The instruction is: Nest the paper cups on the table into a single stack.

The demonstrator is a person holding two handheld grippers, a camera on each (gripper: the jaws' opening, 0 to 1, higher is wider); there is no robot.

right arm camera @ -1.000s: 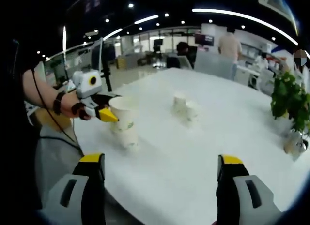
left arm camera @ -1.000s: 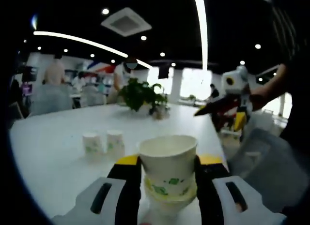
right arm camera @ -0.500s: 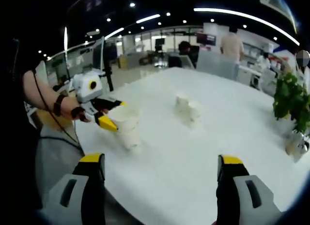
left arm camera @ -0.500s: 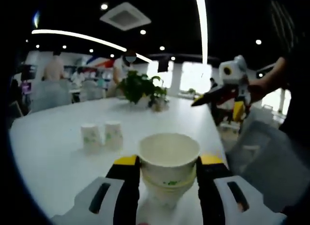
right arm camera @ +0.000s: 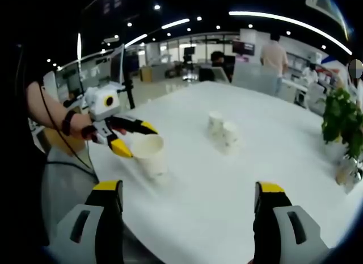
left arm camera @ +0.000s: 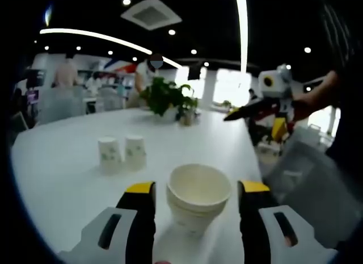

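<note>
We are seeing a nested stack of white paper cups [left arm camera: 198, 198] standing upright at lower centre, mouth open. Two single cups [left arm camera: 121, 153] are standing touching, left of centre.

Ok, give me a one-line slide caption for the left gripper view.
Open left gripper straddles the nested cup stack on the white table; two single cups wait beyond.
</note>
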